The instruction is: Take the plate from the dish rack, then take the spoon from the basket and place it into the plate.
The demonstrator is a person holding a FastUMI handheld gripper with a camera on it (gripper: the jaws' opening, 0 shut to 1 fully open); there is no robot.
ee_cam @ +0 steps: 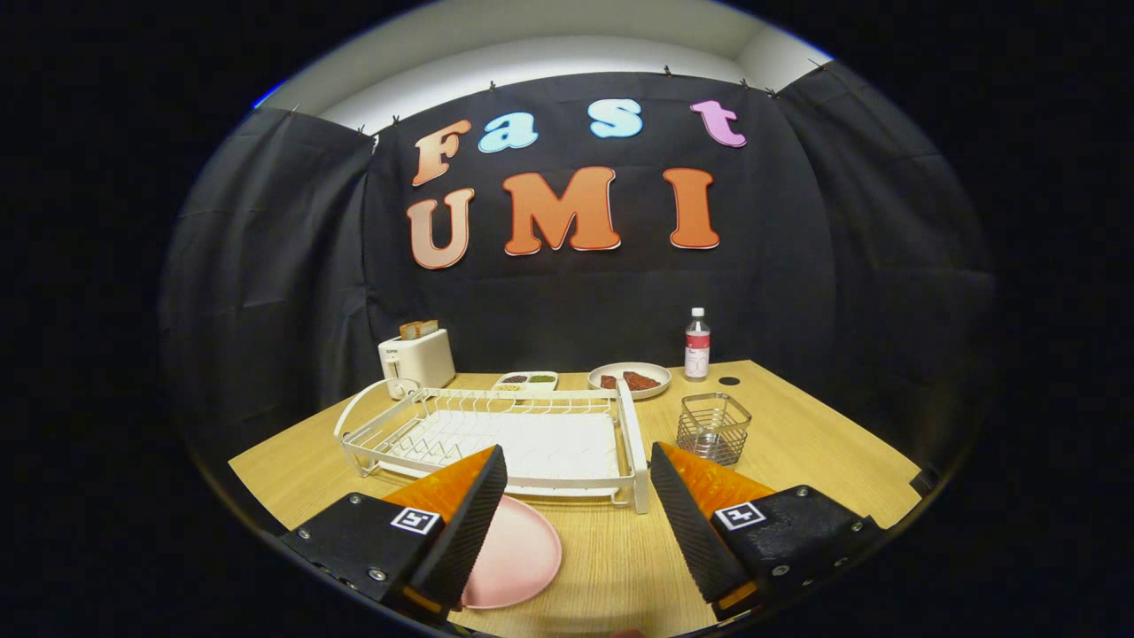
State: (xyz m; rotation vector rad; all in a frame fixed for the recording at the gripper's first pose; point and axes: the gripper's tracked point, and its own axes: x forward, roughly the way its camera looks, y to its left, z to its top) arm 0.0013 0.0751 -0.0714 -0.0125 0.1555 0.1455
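Plate (523, 554), pink, flat on the tabletop (797, 425) just in front of the dish rack (496, 434), partly covered by the left finger of the claw (576, 523); probably set there as a landing spot for the spoon. Far left at the back, a toaster (418, 359) with bread in its slots, parked well clear of the work area. Rack itself white and bare of dishes, which fits the plate step being done. Behind the rack, a small divided dish (526, 382) and a round plate of dark food (630, 379), contents too small to identify. Claw spread wide, pinching nothing, hovering low over the near tabletop with the rack's front rail just ahead of the fingers (687, 523). To the right of the rack, a wire basket (714, 429) just beyond the right finger; something pale inside, likely the spoon, but hard to make out through the mesh. Further back, a bottle (697, 346) upright near the wall. Judged next: swing right toward the basket.
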